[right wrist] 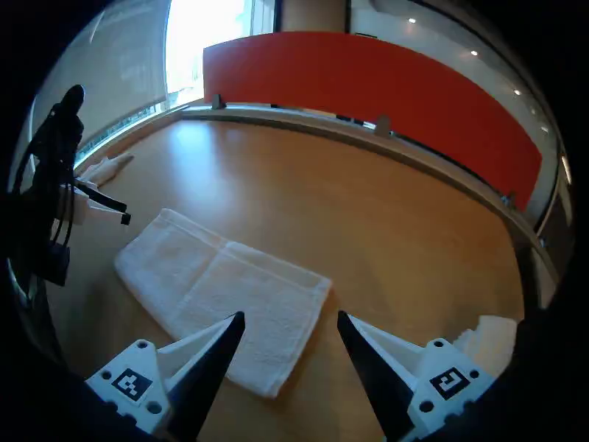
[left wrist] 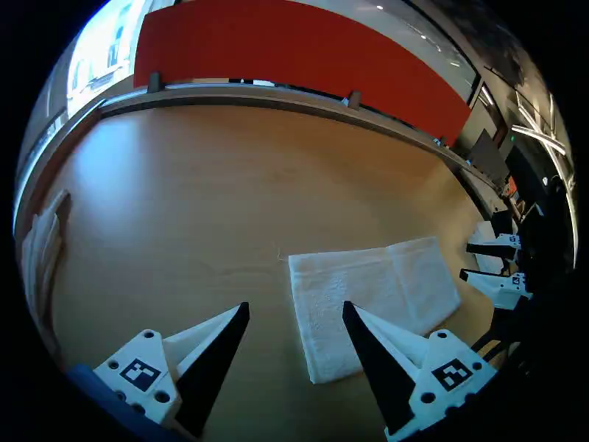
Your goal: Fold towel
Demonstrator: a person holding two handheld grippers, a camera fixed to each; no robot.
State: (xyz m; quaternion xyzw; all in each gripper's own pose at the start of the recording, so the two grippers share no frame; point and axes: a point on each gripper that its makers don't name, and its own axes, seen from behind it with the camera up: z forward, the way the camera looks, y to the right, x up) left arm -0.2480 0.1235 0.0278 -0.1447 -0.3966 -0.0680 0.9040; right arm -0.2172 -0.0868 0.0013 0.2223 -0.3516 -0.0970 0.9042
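White terry towel point(left wrist: 375, 306), folded into a flat rectangle, lies on the light wooden tabletop point(left wrist: 221, 191). In the left gripper view it sits toward 4 o'clock, and its long axis runs about from 9 to 3 o'clock. In the right gripper view the towel point(right wrist: 221, 295) sits toward 7 o'clock, its long axis goes from 10 to 4 o'clock, and a fold line crosses it.

The left gripper point(left wrist: 294, 306) points forward over the table with its two fingers well apart (its 3 o'clock finger overlaps the towel's near edge in the picture; I cannot tell if it touches). The right gripper point(right wrist: 289, 315) is likewise spread, just beside the towel's corner. Each one shows far off in the other's view, at 3 o'clock point(left wrist: 501, 269) and at 9 o'clock point(right wrist: 103, 202).

Square black-and-white markers point(left wrist: 140, 373) are on the fingers; they carry a pattern, not letters.
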